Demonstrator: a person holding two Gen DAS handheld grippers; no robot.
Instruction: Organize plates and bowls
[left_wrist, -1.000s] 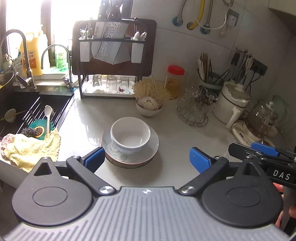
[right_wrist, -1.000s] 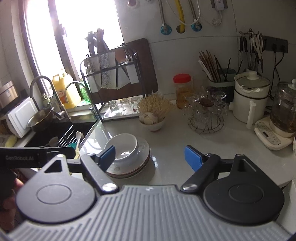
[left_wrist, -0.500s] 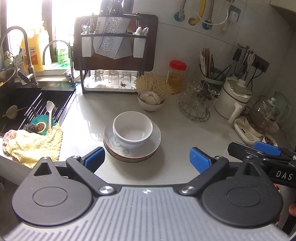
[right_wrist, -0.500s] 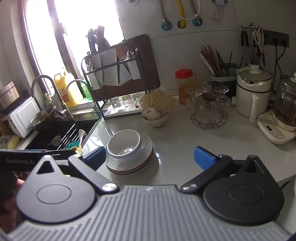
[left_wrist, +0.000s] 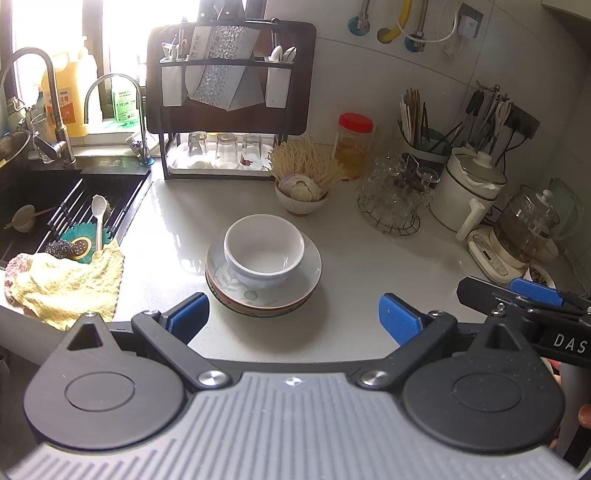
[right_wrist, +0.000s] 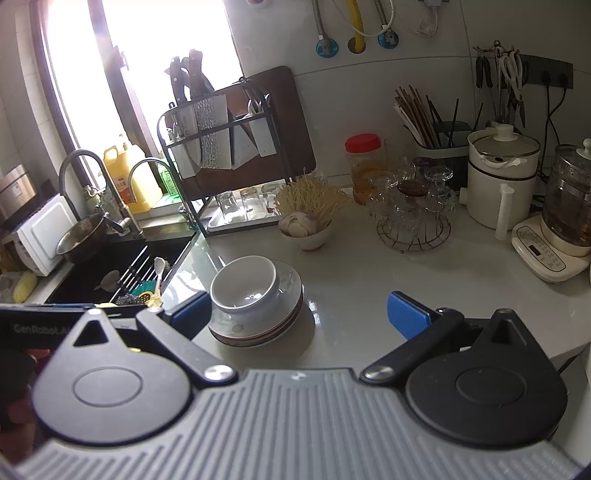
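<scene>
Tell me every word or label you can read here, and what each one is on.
"DAS": on the right tool's black body, cut off by the picture's edge.
"GenRobot.A": on the left tool's black body, its end hidden.
Labels on the yellow jug and green bottle: too small to read.
Printing on the knife sleeve in the rack: blurred.
Kettle base buttons: unreadable.

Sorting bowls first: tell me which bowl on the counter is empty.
The white bowl on the stacked plates; the smaller bowl by the rack is full.
</scene>
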